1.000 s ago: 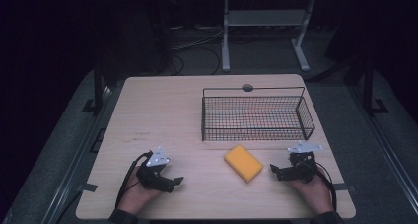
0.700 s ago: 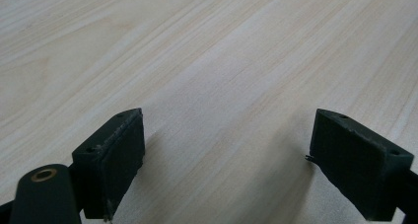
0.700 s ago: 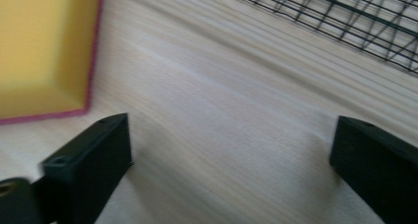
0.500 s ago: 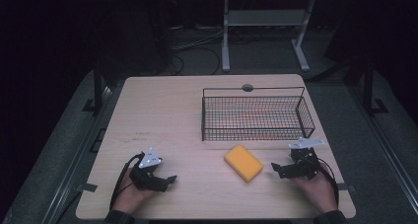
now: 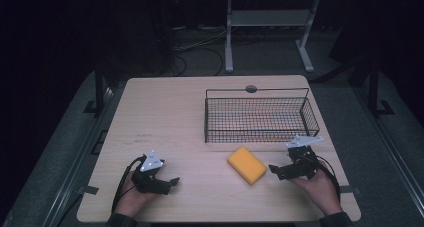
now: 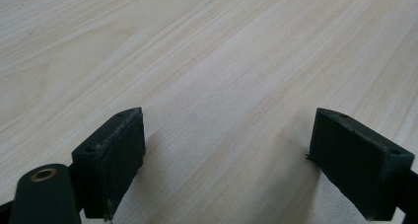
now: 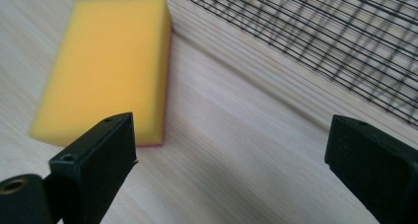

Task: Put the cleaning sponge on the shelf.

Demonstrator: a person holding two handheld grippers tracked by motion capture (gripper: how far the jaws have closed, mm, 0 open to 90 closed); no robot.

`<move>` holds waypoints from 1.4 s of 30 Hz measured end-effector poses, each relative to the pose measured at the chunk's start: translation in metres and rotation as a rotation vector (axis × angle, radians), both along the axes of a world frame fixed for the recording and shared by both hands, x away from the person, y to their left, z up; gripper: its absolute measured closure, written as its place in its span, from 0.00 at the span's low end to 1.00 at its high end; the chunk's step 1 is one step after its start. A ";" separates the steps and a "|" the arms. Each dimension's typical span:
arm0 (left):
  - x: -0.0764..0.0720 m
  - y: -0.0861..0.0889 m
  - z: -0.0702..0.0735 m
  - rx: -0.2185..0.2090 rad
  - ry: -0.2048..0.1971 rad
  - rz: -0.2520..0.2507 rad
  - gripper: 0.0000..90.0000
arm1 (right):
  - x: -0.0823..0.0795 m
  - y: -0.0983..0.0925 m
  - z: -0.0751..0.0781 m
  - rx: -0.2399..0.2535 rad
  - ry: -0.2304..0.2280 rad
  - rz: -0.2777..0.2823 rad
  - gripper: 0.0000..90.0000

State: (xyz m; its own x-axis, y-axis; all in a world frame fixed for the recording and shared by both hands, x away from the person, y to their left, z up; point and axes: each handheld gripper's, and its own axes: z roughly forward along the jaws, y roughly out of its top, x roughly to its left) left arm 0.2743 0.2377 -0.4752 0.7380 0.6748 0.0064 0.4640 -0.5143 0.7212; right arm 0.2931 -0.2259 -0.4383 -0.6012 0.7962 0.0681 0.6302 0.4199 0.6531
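A: How are the fingers of the right gripper [image 5: 274,170] being held?

B: They are being held apart, with nothing being pressed between them. In the right gripper view, bare tabletop [image 7: 236,135] is being seen in the gap, and one finger [image 7: 93,160] is being shown just in front of a corner of the yellow sponge [image 7: 106,66]. The jaws have just been closing a little and then easing open again, with no thing between them.

A: And the fingers of the left gripper [image 5: 172,181]?

B: They are likewise being kept wide apart. In the left gripper view, only wood grain of the tabletop [image 6: 222,61] is being framed between the two pads [image 6: 116,155].

A: Where is the sponge being seen?

B: It is lying flat on the tabletop [image 5: 170,117], in the high view at [image 5: 246,165], just beside the right gripper's fingertips and well apart from the left gripper. It is being shown outside the black wire basket [image 5: 260,134], near the basket's front wall.

A: How are the grippers being carried?

B: Each is being gripped in one of the person's hands near the front edge of the tabletop, the fingers being pointed inward toward the sponge.
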 end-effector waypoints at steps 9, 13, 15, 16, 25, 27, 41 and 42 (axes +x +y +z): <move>0.000 0.000 0.000 -0.002 -0.002 0.006 0.14 | 0.002 0.017 0.008 0.013 0.043 0.039 0.05; 0.000 -0.001 0.000 -0.003 -0.003 0.008 0.14 | 0.003 0.026 0.008 0.006 0.057 0.062 0.05; 0.000 -0.001 0.000 -0.004 -0.003 0.009 0.15 | 0.004 0.031 0.009 0.002 0.061 0.072 0.05; 0.000 -0.001 0.000 -0.004 -0.003 0.009 0.15 | 0.004 0.033 0.010 0.001 0.063 0.077 0.05; -0.001 -0.001 0.000 -0.004 -0.003 0.010 0.15 | 0.008 0.054 0.016 -0.011 0.069 0.127 0.06; -0.001 -0.001 0.000 -0.005 -0.002 0.011 0.15 | 0.009 0.059 0.017 -0.014 0.069 0.136 0.06; -0.001 -0.001 0.000 -0.001 -0.001 0.012 0.15 | 0.023 0.092 0.014 -0.078 0.106 0.179 0.07; -0.001 -0.001 0.000 -0.001 -0.001 0.012 0.14 | 0.023 0.094 0.013 -0.077 0.110 0.185 0.07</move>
